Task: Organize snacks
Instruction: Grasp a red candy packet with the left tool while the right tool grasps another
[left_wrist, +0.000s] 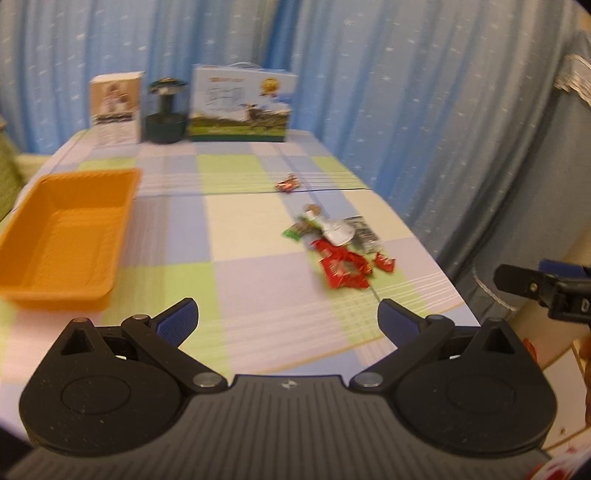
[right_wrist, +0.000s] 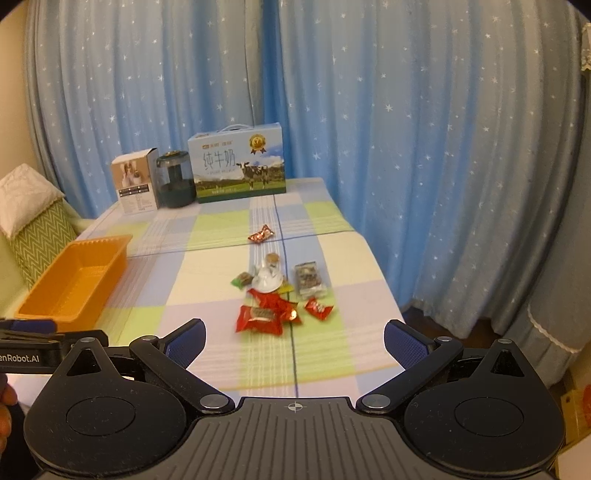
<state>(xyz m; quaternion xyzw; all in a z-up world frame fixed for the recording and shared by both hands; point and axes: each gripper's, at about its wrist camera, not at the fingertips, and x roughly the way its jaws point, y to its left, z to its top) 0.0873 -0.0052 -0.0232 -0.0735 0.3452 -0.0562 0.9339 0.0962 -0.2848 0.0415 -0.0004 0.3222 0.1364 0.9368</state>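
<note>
A pile of wrapped snacks (left_wrist: 338, 245) lies on the checked tablecloth, right of centre; it also shows in the right wrist view (right_wrist: 280, 295). It holds red packets (right_wrist: 260, 317), a white wrapper (right_wrist: 267, 280), a green one (right_wrist: 240, 281) and a clear packet (right_wrist: 309, 282). One red candy (right_wrist: 261, 233) lies apart, farther back. An empty orange tray (left_wrist: 70, 236) sits at the left; it also shows in the right wrist view (right_wrist: 79, 278). My left gripper (left_wrist: 287, 321) is open and empty above the near table edge. My right gripper (right_wrist: 294, 341) is open and empty, short of the pile.
At the table's back stand a white box (right_wrist: 136, 182), a dark jar (right_wrist: 176, 179) and a milk carton box (right_wrist: 238, 168). Blue star curtains hang behind and to the right. A cushioned seat (right_wrist: 33, 225) is at the left. The table's right edge (right_wrist: 384, 280) drops off.
</note>
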